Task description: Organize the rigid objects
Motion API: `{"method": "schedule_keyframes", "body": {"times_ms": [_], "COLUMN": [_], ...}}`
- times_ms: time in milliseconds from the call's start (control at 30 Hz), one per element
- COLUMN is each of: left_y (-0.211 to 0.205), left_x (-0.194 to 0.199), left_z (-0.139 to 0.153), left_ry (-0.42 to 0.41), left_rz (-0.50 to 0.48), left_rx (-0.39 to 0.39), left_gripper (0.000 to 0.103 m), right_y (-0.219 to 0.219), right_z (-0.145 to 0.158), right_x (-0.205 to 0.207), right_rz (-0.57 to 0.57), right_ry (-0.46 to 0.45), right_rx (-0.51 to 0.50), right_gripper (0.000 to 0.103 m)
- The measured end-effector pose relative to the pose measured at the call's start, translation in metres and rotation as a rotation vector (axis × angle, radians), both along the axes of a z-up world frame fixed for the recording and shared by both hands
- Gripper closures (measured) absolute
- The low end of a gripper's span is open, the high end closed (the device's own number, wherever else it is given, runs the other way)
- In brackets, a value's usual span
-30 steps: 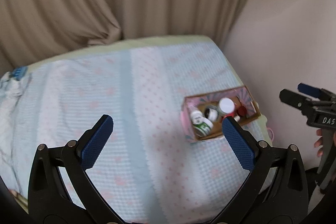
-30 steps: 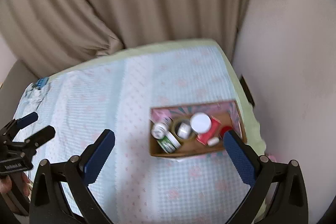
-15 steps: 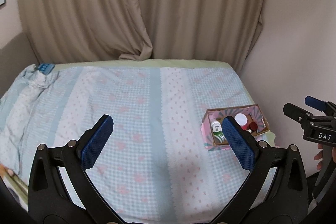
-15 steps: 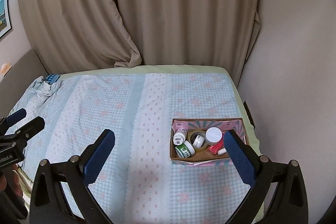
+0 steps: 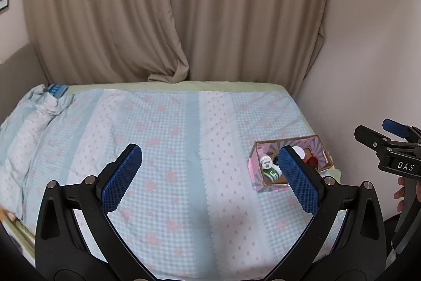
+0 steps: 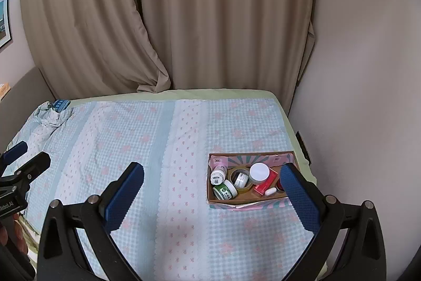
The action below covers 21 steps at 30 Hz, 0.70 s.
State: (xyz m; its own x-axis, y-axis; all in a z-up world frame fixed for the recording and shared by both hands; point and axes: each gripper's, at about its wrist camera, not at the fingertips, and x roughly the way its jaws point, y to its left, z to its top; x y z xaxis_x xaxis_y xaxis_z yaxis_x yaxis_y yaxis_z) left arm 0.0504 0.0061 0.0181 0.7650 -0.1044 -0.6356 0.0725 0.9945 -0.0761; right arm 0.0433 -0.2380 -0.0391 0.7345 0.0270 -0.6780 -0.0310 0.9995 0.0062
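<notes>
An open cardboard box (image 6: 251,157) with pink patterned sides sits on the bed's right side, near the wall. It holds a white bottle (image 6: 219,174), a green-labelled jar (image 6: 225,190), a tape roll (image 6: 235,171) around a small white jar (image 6: 241,178), a white-lidded jar (image 6: 259,172) and a red packet (image 6: 265,182). My right gripper (image 6: 212,167) hovers open and empty in front of the box. My left gripper (image 5: 209,152) is open and empty over the bed's middle; its right finger hides part of the box (image 5: 254,171). Each gripper shows in the other's view: right gripper (image 5: 379,129), left gripper (image 6: 29,156).
The bed has a blue checked cover (image 6: 131,138) with pink flowers. Beige curtains (image 6: 210,30) hang behind it and a plain wall (image 6: 355,96) runs along its right edge. Crumpled bedding with a blue item (image 6: 61,104) lies at the far left corner.
Both views have pulled back and levelled, so the box looks smaller and farther and more curtain shows. Both grippers stayed open and empty.
</notes>
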Motion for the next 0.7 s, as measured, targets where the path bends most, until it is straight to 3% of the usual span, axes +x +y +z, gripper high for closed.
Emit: {"method": "schedule_keyframes", "body": {"times_ms": [700], "left_y": [-0.0067], "left_x": [0.0016], "left_z": [0.0030], "left_ry": [-0.010], "left_rz": [0.024], "left_rx": [0.004], "left_gripper": [0.000], "right_y": [-0.0033], "right_z": [0.0013], "right_x": [0.0023], "right_rz": [0.007], "right_ry": [-0.010], "right_rx": [0.000], "right_gripper": [0.000]}}
